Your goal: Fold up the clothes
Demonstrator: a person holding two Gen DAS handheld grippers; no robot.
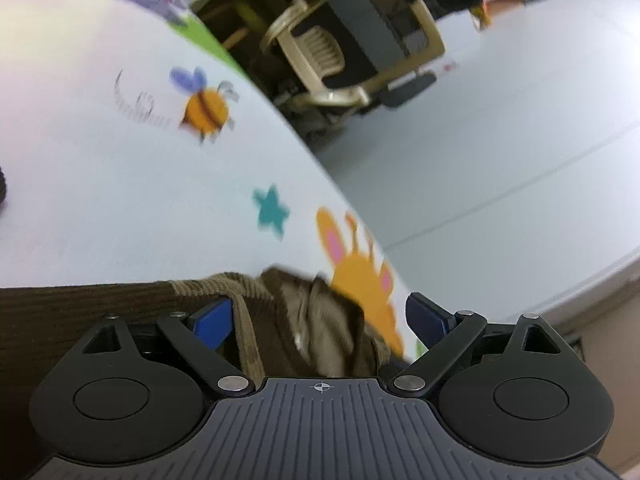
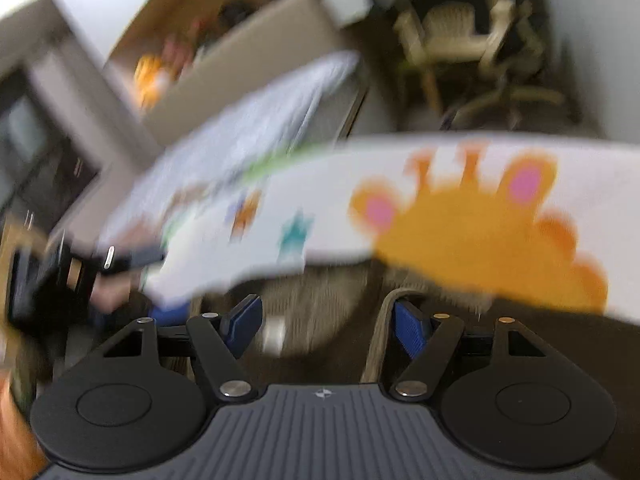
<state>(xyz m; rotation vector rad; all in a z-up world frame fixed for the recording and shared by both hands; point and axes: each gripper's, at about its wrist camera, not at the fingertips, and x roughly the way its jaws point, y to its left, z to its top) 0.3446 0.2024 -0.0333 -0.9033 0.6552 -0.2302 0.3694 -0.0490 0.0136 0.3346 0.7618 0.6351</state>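
The left gripper (image 1: pixel 319 320) is seen with its blue pads spread wide, and a bunched-up brown corduroy garment with tan ribbed trim (image 1: pixel 304 320) is lying loose right between them, not pinched. Same story on the right gripper (image 2: pixel 328 326): fingers are held apart, with brown fabric (image 2: pixel 312 312) blurred between them and a tan edge touching the right pad. Just past that, a white cartoon-printed cloth with an orange giraffe, teal star and bee (image 1: pixel 120 184) is spread over the surface. Further back, a beige plastic chair (image 1: pixel 352 52) is seen on a pale grey floor (image 1: pixel 500 152).
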